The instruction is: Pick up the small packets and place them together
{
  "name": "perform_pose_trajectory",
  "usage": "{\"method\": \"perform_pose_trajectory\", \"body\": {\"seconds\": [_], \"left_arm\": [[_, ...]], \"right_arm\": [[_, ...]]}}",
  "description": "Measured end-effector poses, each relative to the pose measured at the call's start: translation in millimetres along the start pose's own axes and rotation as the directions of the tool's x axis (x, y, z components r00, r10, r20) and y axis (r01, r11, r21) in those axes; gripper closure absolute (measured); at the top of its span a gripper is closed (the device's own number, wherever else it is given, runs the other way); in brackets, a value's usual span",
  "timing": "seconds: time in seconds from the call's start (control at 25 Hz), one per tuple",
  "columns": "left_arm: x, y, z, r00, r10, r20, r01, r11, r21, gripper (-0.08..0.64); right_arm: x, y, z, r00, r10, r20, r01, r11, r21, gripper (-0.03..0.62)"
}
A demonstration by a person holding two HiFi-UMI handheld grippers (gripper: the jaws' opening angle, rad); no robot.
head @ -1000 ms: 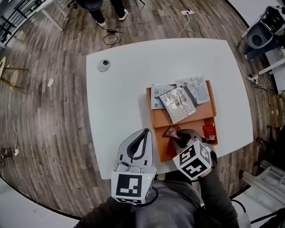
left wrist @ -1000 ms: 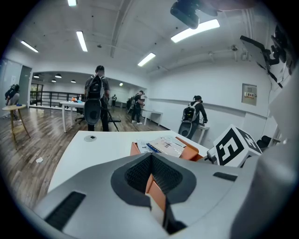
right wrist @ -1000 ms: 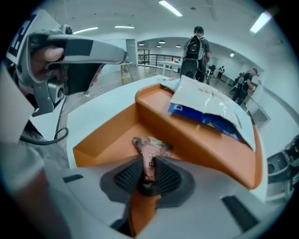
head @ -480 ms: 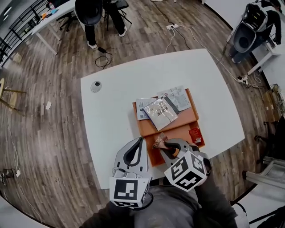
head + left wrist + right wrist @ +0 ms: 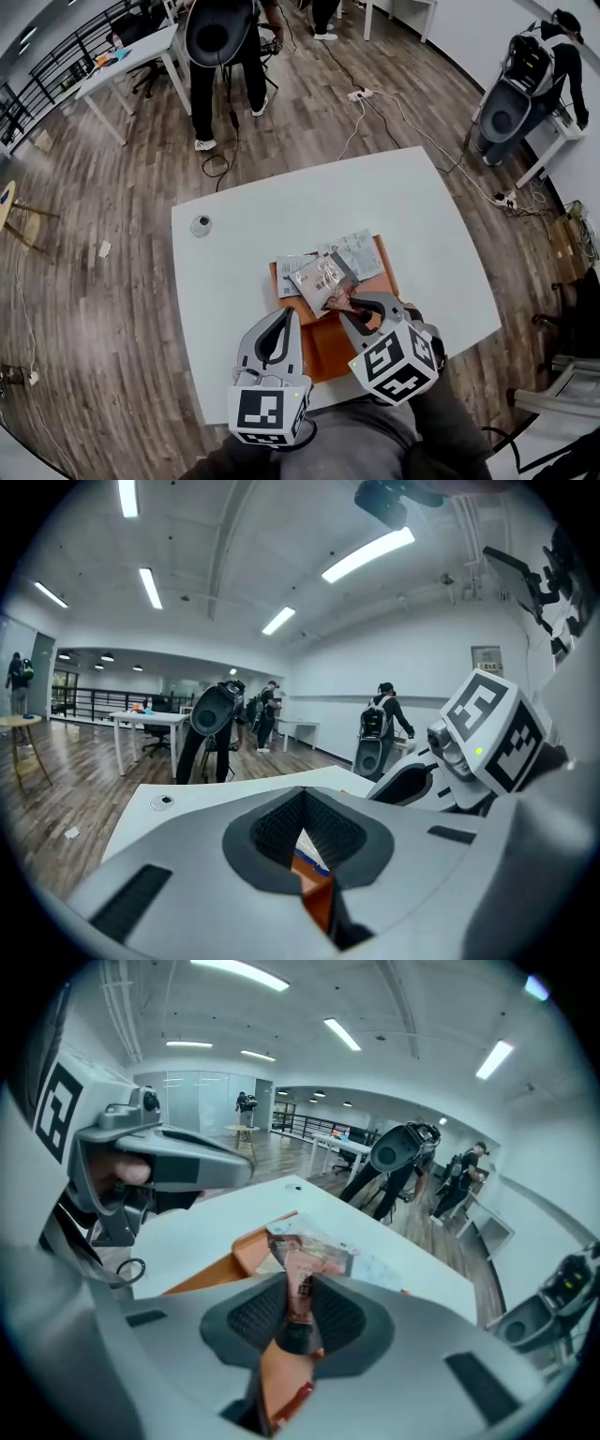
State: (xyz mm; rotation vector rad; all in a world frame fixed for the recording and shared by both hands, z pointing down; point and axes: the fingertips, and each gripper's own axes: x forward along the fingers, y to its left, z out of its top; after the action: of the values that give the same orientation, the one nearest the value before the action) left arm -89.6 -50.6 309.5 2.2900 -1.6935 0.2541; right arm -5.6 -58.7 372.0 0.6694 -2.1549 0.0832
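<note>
The step in hand looks like the carry. The right claw (image 5: 349, 305) is closed on a small brown packet (image 5: 298, 1274), pinched upright by its lower part between the pads, with most of it standing free above them. It hangs over the board (image 5: 328, 349), just short of the pile (image 5: 323, 274) of silver and white packets lying at the board's far end. The left claw (image 5: 302, 803) has its tips together with nothing in it, and waits low over the board's near left side.

The next move seems to be a short reach away from the person, then lowering the packet onto or against the pile before the pads let go. Because the packet is thin and limp, it may flop as it lands, so a low release would suit.

The board sits toward the near edge of the counter (image 5: 244, 234), roughly mid-way along it. The pile's far packets overhang the board's far edge a little. Beyond it the counter's far half is bare, apart from a small round thing (image 5: 200, 225) by the far left corner, well apart. Something red (image 5: 292, 1401) shows on the board under the right claw, possibly another packet to collect.
</note>
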Motion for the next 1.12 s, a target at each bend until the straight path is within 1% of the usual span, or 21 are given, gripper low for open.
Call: {"method": "perform_pose_trajectory", "body": {"seconds": [0.12, 0.24, 0.4, 0.52, 0.6, 0.76, 0.84, 1.0, 1.12], "left_arm": [[9.9, 3.6, -1.7, 1.000, 0.027, 0.000, -0.027, 1.000, -0.007, 0.563], [20.7, 5.8, -2.6, 0.998, 0.057, -0.011, -0.057, 0.998, -0.021, 0.563], [32.5, 11.4, -8.0, 0.995, 0.095, -0.042, -0.096, 0.995, -0.040, 0.563], [39.4, 15.6, -13.0, 0.991, 0.118, -0.061, -0.121, 0.991, -0.051, 0.563], [42.8, 16.5, -15.6, 0.989, 0.127, -0.070, -0.131, 0.990, -0.054, 0.563], [45.5, 13.6, -18.7, 0.988, 0.132, -0.081, -0.137, 0.989, -0.056, 0.563], [45.5, 11.9, -18.9, 0.988, 0.131, -0.083, -0.136, 0.989, -0.056, 0.563], [43.2, 8.0, -14.7, 0.990, 0.121, -0.076, -0.125, 0.991, -0.049, 0.563], [39.5, 4.0, -12.7, 0.992, 0.104, -0.068, -0.107, 0.993, -0.044, 0.563]], "right_arm": [[7.5, -27.8, -4.4, 0.999, -0.035, -0.013, 0.035, 0.999, -0.003, 0.508], [19.0, -47.0, -10.0, 0.999, -0.031, -0.038, 0.031, 0.999, -0.011, 0.508], [36.2, -56.8, -14.7, 0.998, 0.010, -0.068, -0.012, 1.000, -0.025, 0.500], [47.0, -56.4, -17.9, 0.996, 0.055, -0.074, -0.057, 0.998, -0.030, 0.478], [51.4, -57.2, -20.3, 0.995, 0.064, -0.080, -0.068, 0.997, -0.037, 0.435], [52.4, -59.7, -22.1, 0.995, 0.071, -0.068, -0.073, 0.997, -0.033, 0.403], [50.1, -61.6, -21.8, 0.996, 0.064, -0.061, -0.066, 0.997, -0.031, 0.400], [39.7, -63.9, -17.3, 0.999, 0.040, -0.036, -0.041, 0.999, -0.021, 0.400], [26.5, -65.1, -14.5, 1.000, 0.004, -0.015, -0.004, 1.000, -0.009, 0.400]]}}
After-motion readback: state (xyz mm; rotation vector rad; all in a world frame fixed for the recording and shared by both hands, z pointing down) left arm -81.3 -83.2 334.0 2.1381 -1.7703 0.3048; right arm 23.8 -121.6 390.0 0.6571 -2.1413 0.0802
